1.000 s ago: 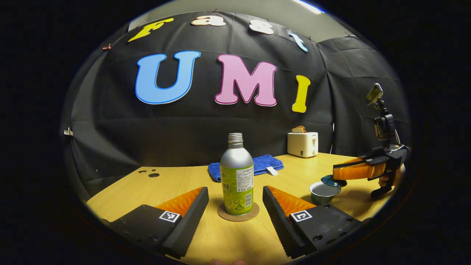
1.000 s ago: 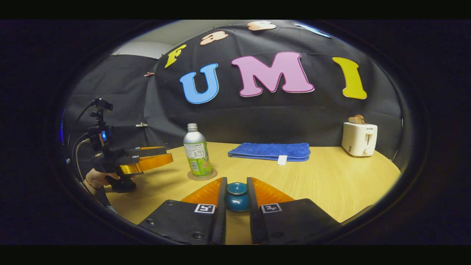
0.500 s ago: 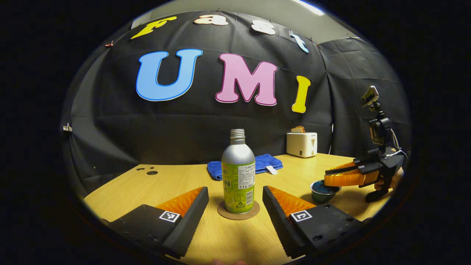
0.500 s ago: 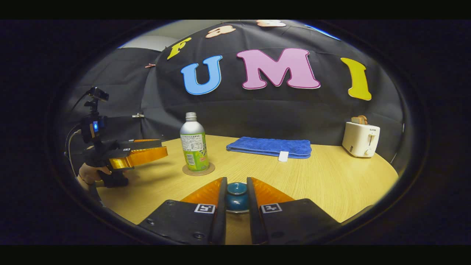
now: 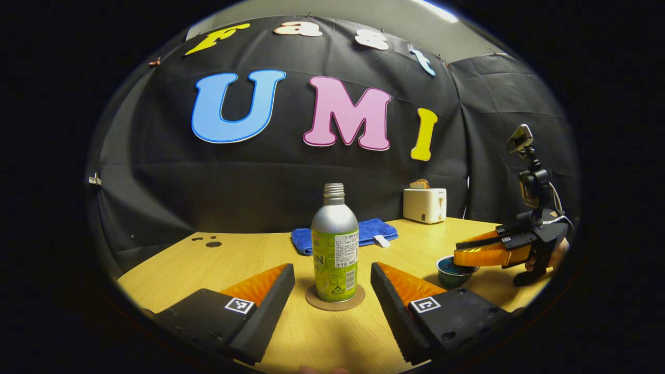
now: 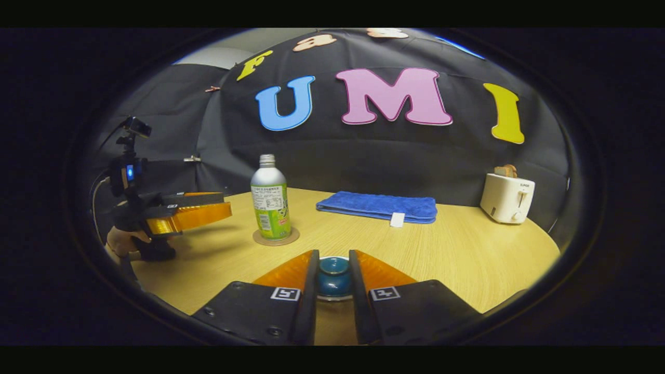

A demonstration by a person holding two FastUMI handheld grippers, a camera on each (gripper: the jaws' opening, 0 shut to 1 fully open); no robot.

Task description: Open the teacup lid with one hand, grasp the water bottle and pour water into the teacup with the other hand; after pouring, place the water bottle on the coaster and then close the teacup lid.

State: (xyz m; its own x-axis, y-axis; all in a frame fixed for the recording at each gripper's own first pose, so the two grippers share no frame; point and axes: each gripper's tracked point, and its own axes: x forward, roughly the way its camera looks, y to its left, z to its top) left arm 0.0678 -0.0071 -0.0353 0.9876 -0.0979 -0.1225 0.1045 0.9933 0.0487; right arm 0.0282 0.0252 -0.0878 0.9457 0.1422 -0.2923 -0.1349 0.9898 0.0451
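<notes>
Two grippers are at work over a pale wooden table. In the left gripper view, the left gripper sits at the bottom of the frame with its jaws spread wide, one finger on each side of the water bottle and touching neither side of it. That bottle stands upright on a round coaster at centre frame. At the right edge of the same view, the right gripper reaches in level over the teacup.

In the right gripper view, the right gripper at bottom centre has its fingers drawn narrow, pinching the blue knob of the teacup lid between them. The lid looks seated on the cup, though the fingers hide most of the rim, so I can't be sure. Left of centre stands the bottle, with the left gripper beside it and a hand holding it.

A folded blue towel lies behind, and a white toaster sits at the right.
</notes>
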